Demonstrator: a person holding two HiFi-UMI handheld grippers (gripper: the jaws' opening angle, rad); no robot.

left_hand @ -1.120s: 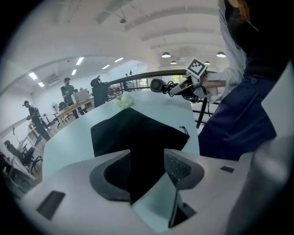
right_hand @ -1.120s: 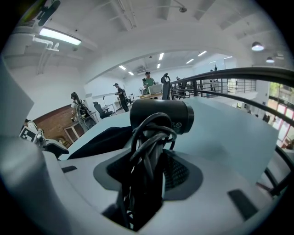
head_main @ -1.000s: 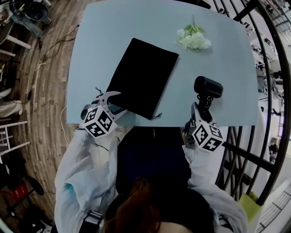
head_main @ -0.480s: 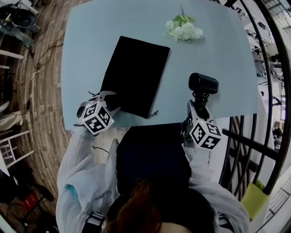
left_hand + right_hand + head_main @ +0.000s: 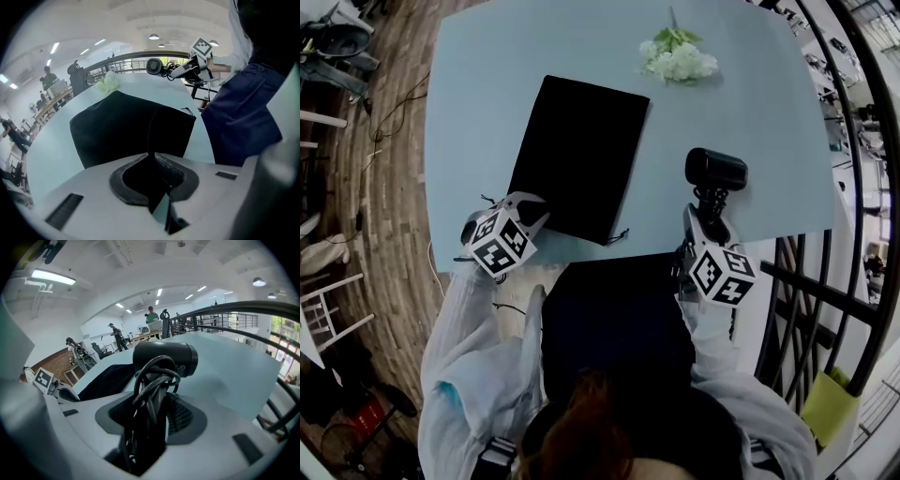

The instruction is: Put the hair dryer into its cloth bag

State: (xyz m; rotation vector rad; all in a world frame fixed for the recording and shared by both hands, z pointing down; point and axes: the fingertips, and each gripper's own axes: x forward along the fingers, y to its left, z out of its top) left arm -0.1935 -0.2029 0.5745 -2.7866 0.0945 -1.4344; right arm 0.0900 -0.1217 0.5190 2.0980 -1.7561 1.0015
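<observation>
Jaws of my left gripper (image 5: 528,202) just closed, pinching the flat black cloth bag (image 5: 578,150) at its 7 o'clock mouth edge; right gripper (image 5: 707,212) clamps the cord-wrapped handle of the black hair dryer (image 5: 718,169). Dryer's at bag's 3 o'clock, well apart, barrel lying 9–3; bag runs 1–7, so I'd bring it round to the mouth.

open office: desks (image 5: 142,337), strip lights (image 5: 50,276)
</observation>
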